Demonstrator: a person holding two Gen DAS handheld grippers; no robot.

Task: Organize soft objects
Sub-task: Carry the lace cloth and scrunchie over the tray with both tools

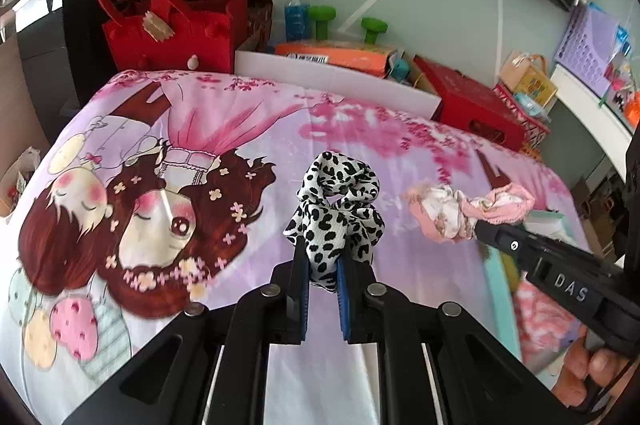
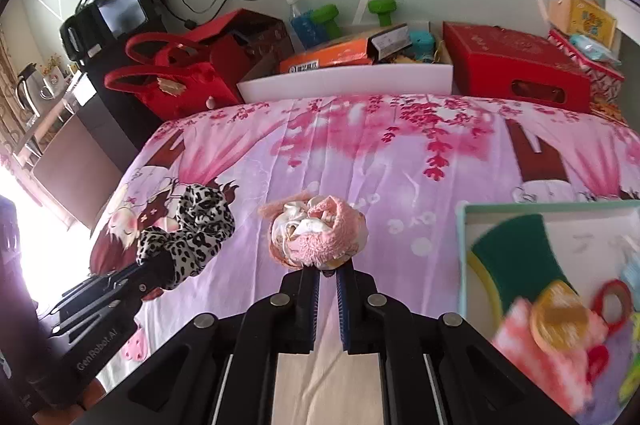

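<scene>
The left gripper [image 1: 322,261] pinches a black-and-white leopard-print fabric scrunchie [image 1: 336,213], and the right gripper [image 2: 328,271] clamps a fuzzy pink-and-cream scrunchie [image 2: 316,235]. Both hang above the pink cartoon bedsheet [image 2: 400,165], probably bound for the pale-green tray [image 2: 462,245] at the right gripper's three o'clock.

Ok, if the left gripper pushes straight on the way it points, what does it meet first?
Probably the printed bedsheet. The left gripper, shut on the leopard scrunchie, aims down at bare cloth, with nothing else in line; depth is unclear.
</scene>
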